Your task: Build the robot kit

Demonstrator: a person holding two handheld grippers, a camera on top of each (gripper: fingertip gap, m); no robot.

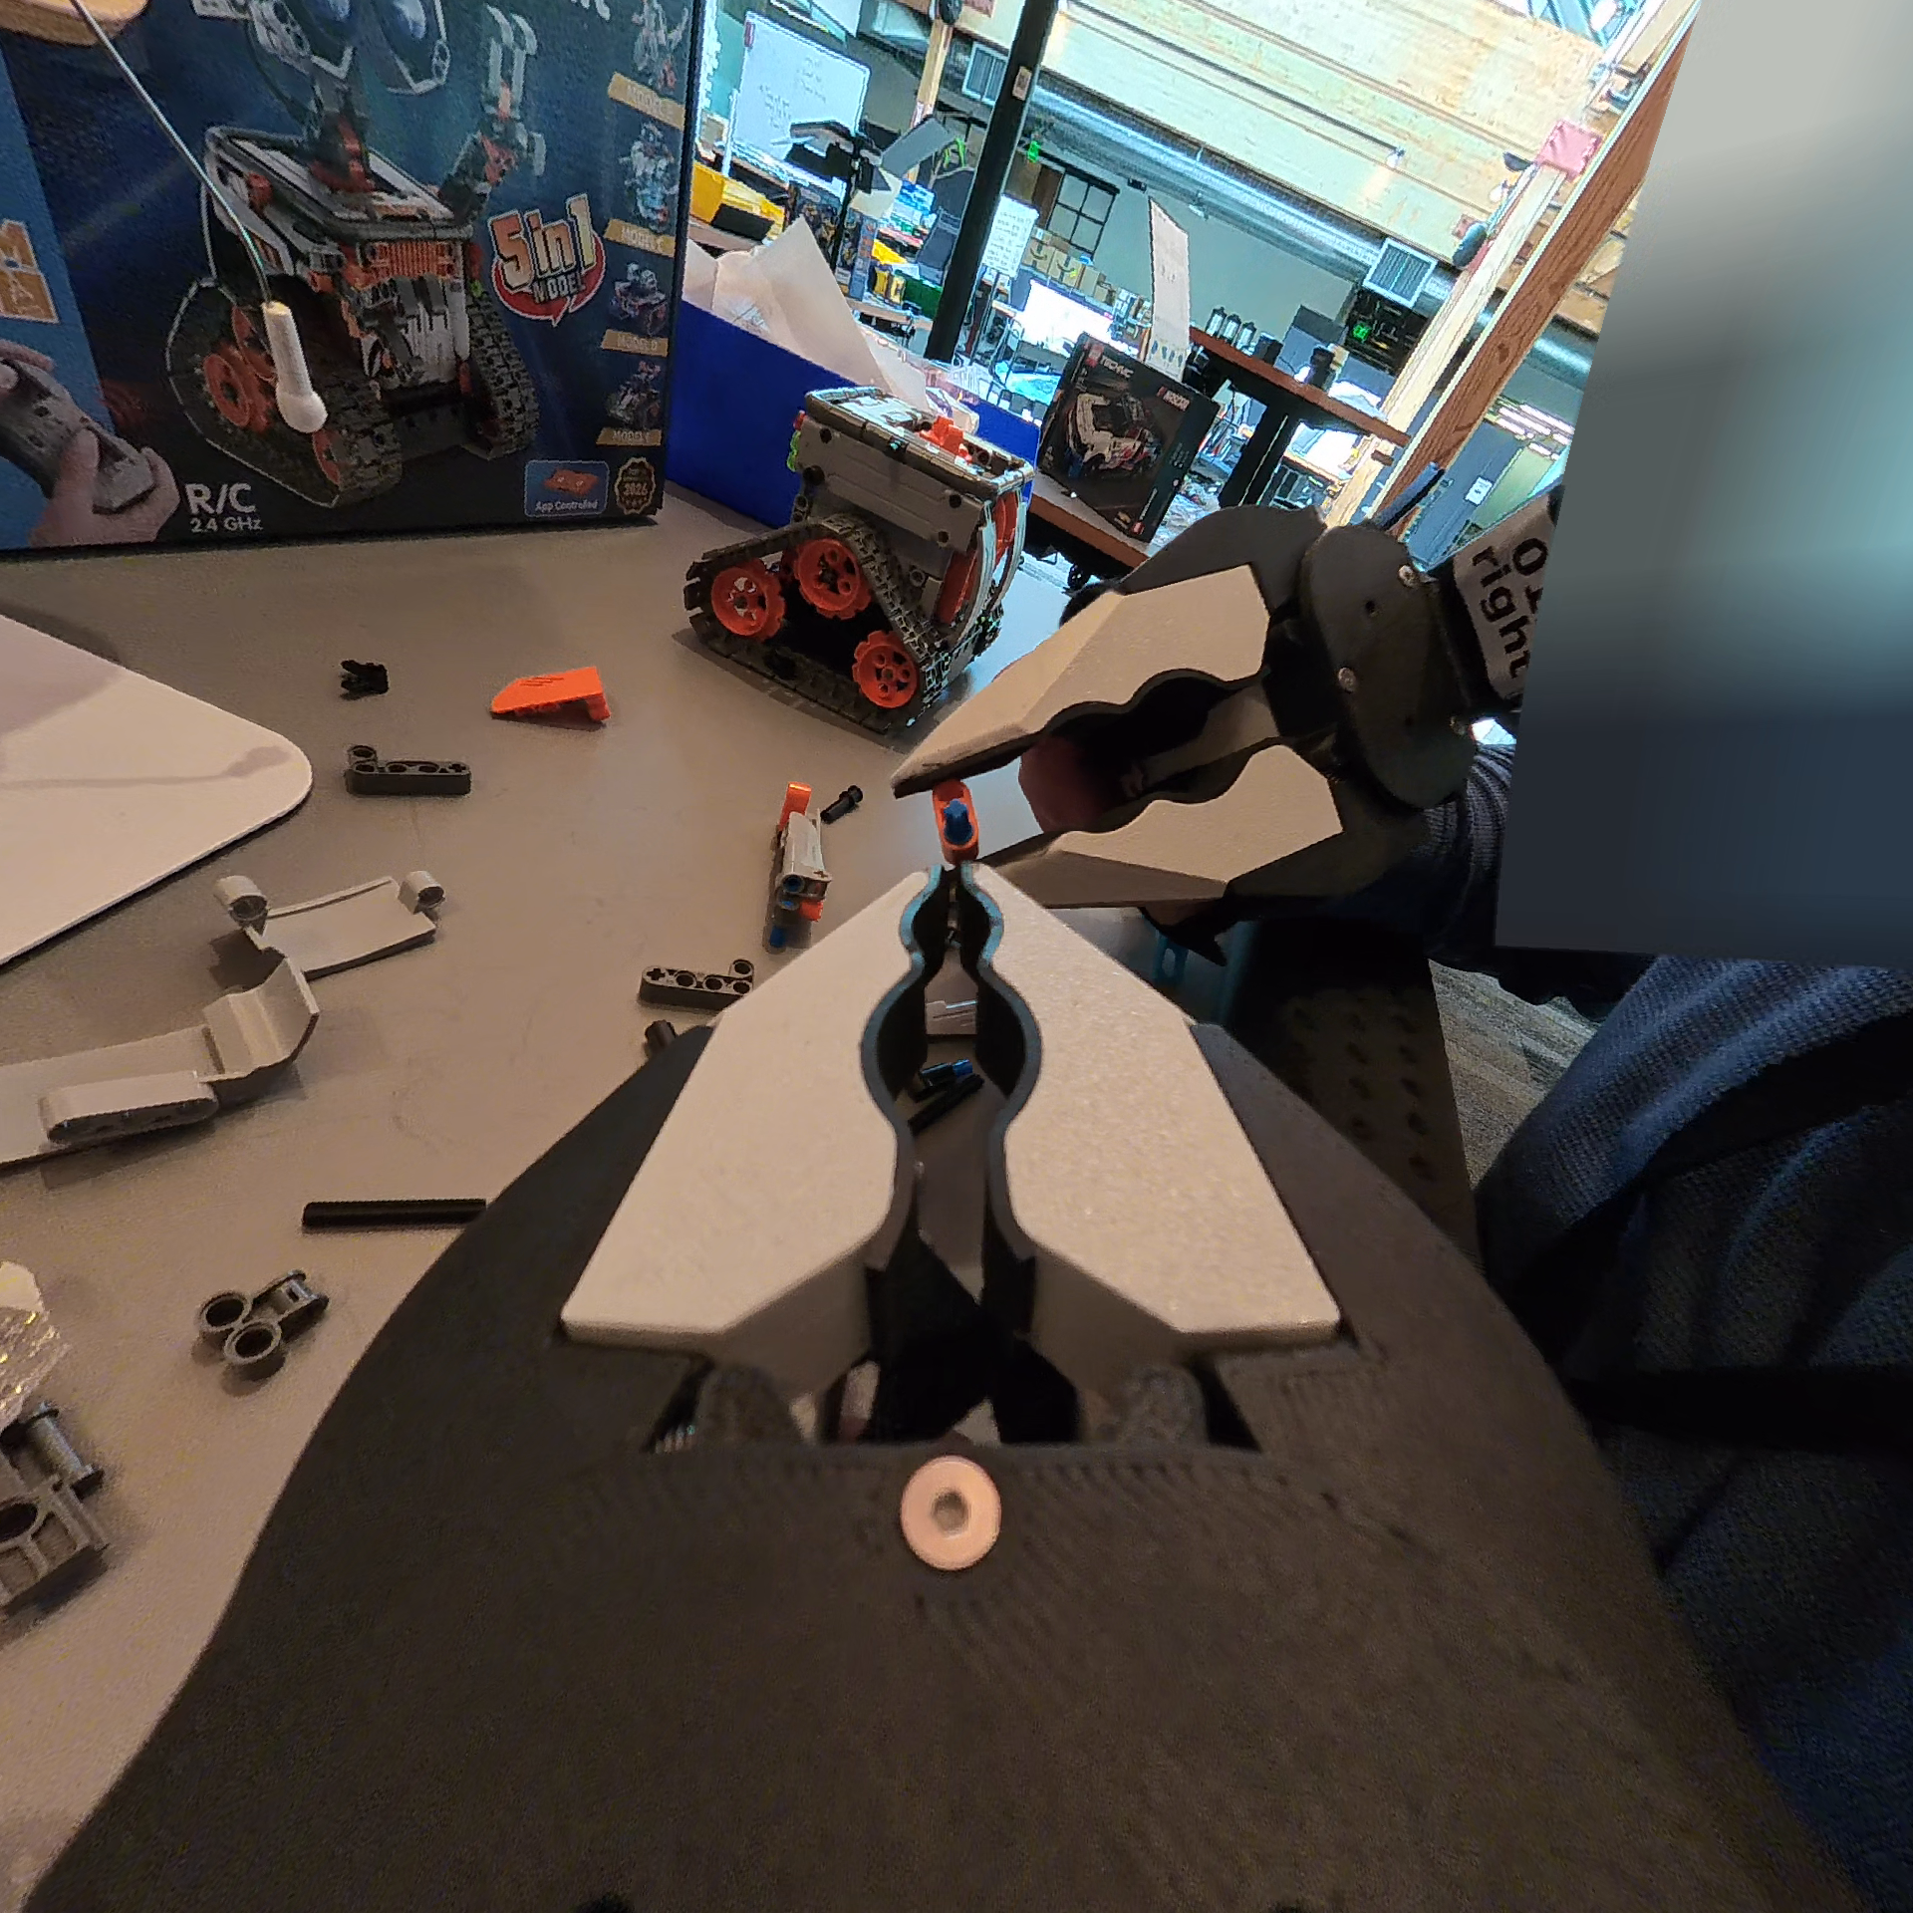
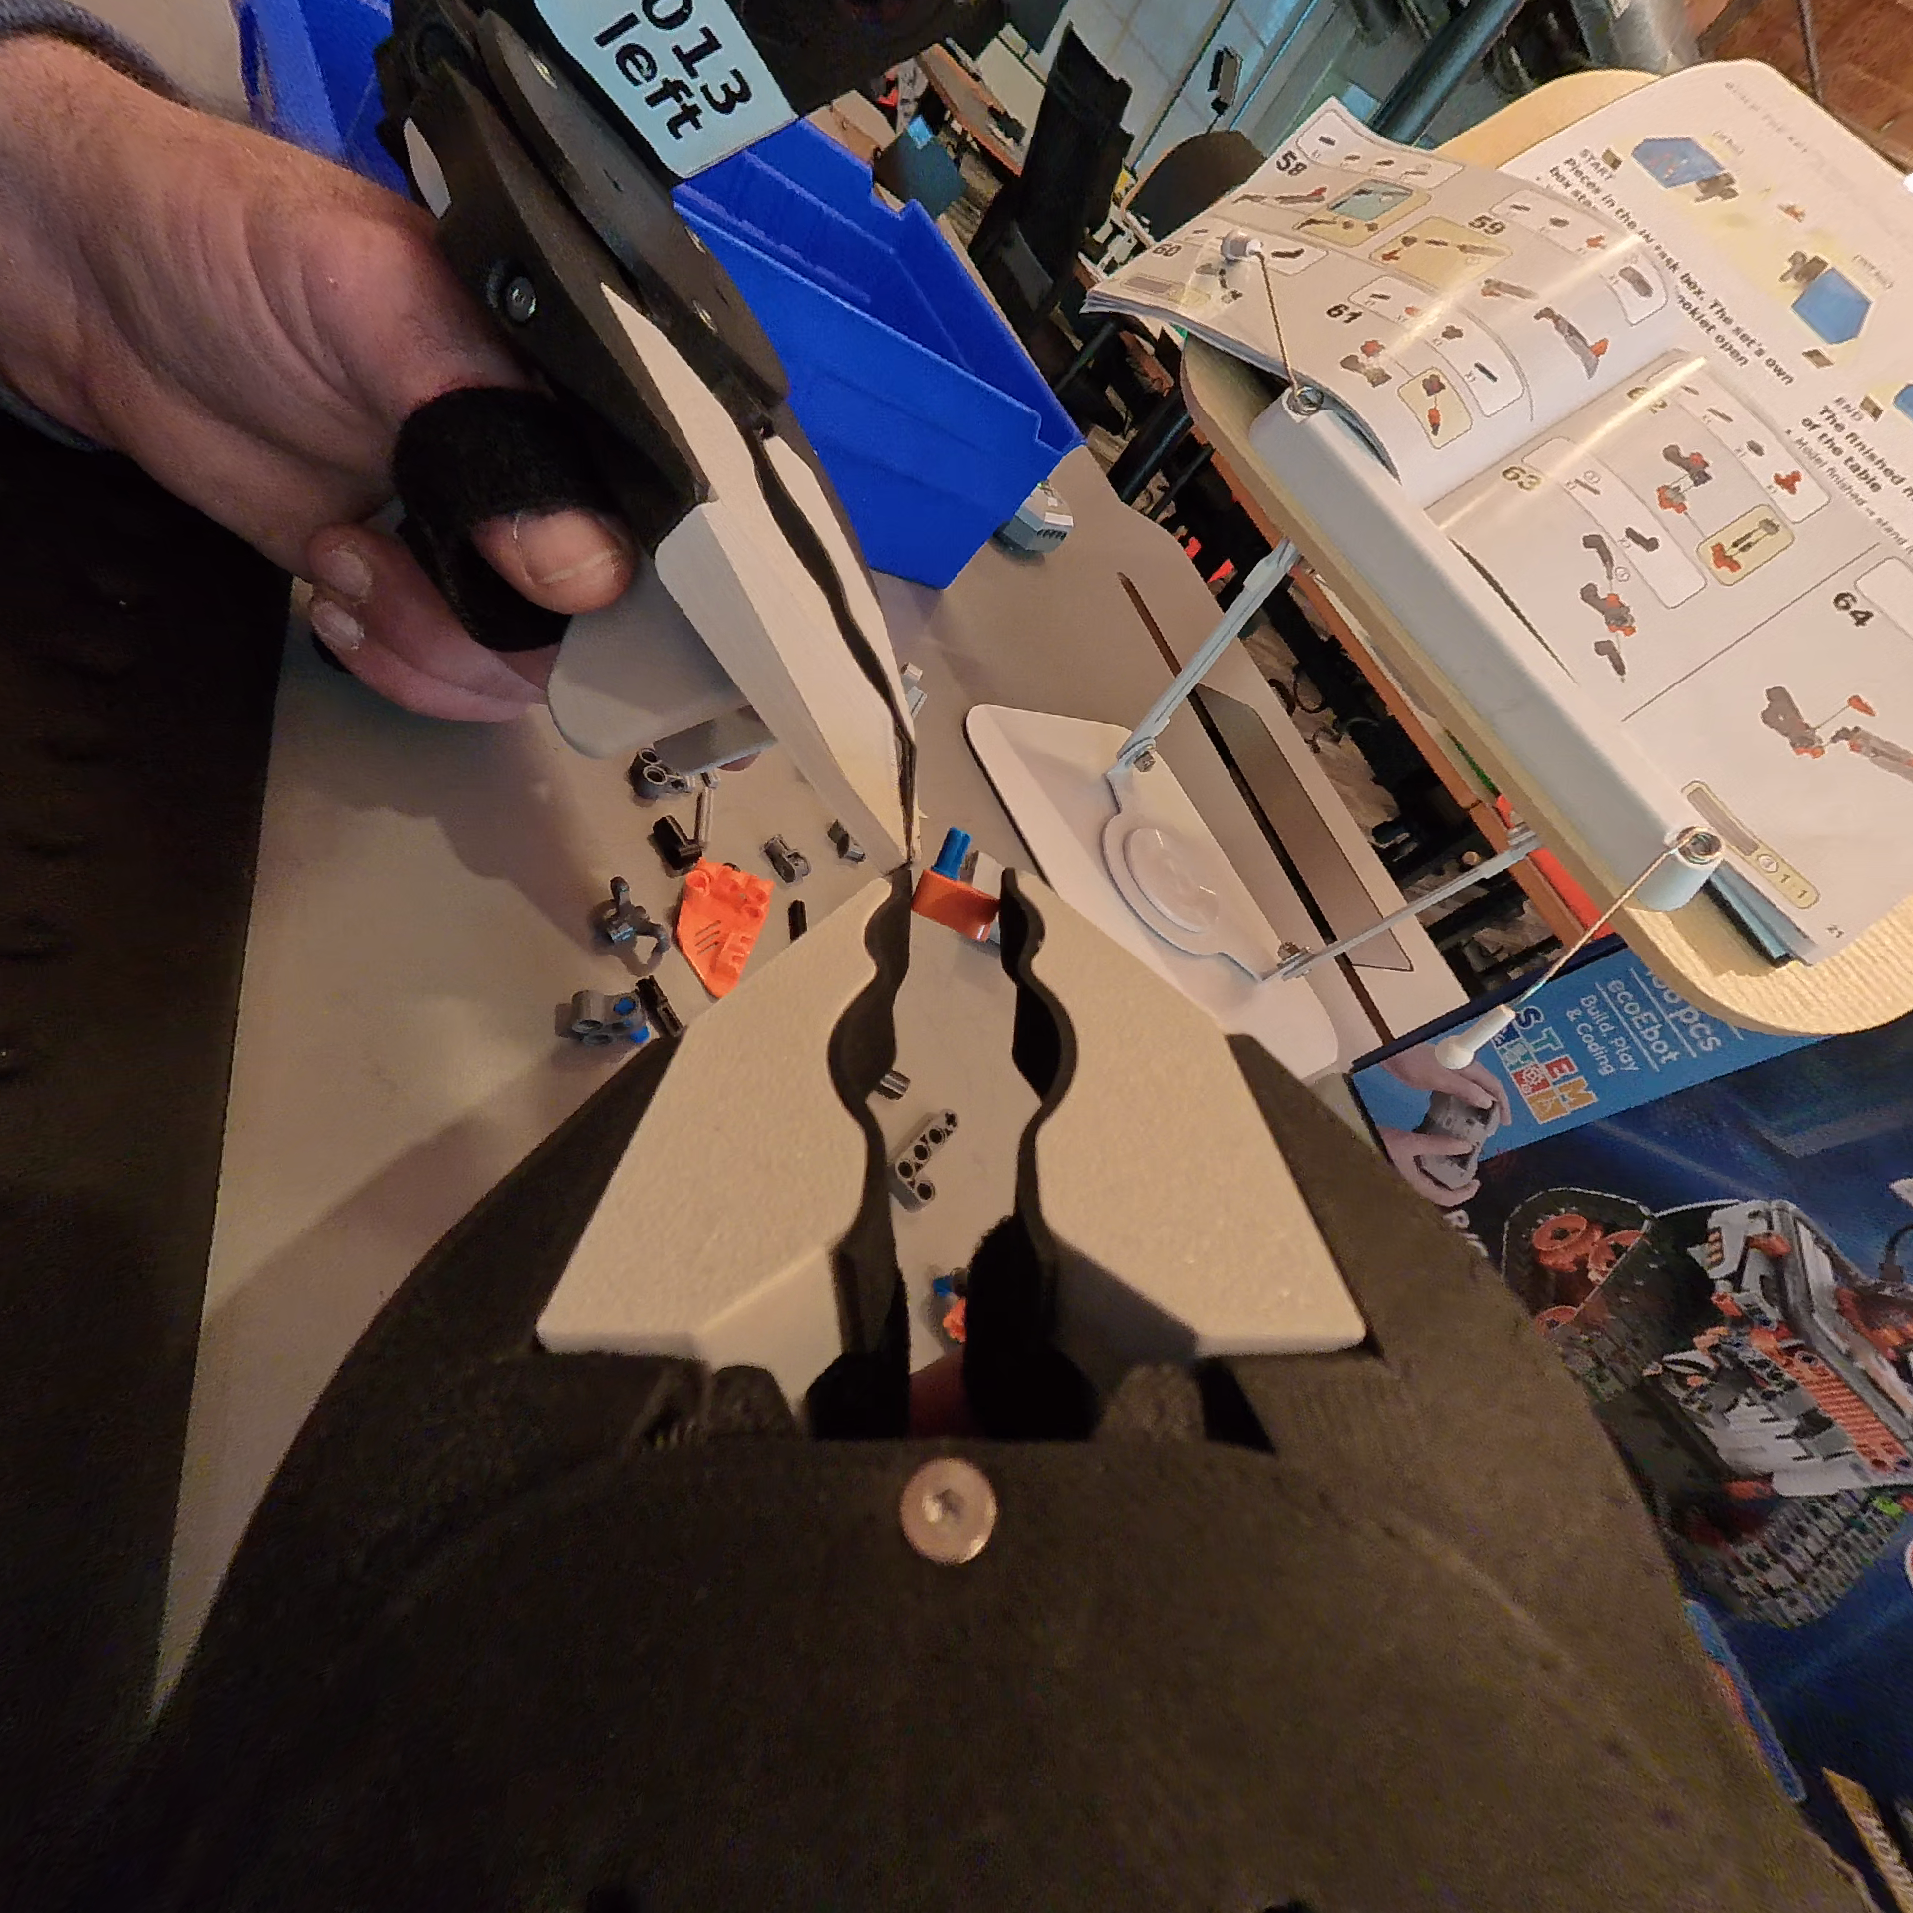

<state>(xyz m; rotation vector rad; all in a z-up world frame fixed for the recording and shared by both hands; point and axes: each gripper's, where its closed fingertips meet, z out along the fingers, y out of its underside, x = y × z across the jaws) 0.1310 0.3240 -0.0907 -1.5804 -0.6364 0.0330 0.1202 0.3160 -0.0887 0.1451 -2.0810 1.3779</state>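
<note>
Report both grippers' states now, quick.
Left gripper: jaws shut on the small orange piece with a blue pin.
Right gripper: jaws open, tips around that same piece, not clamped.

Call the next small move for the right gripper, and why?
Probably close the right gripper. Its fingers are open around the orange piece with the blue pin; the left gripper is pinching that piece from below, fingers shut. Nothing shows the right fingers gripping it.

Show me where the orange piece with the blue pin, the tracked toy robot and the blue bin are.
orange piece (image 1: 953, 823), left wrist view, its middle.
toy robot (image 1: 864, 559), left wrist view, its side.
blue bin (image 2: 890, 393), right wrist view, its wall.
</note>
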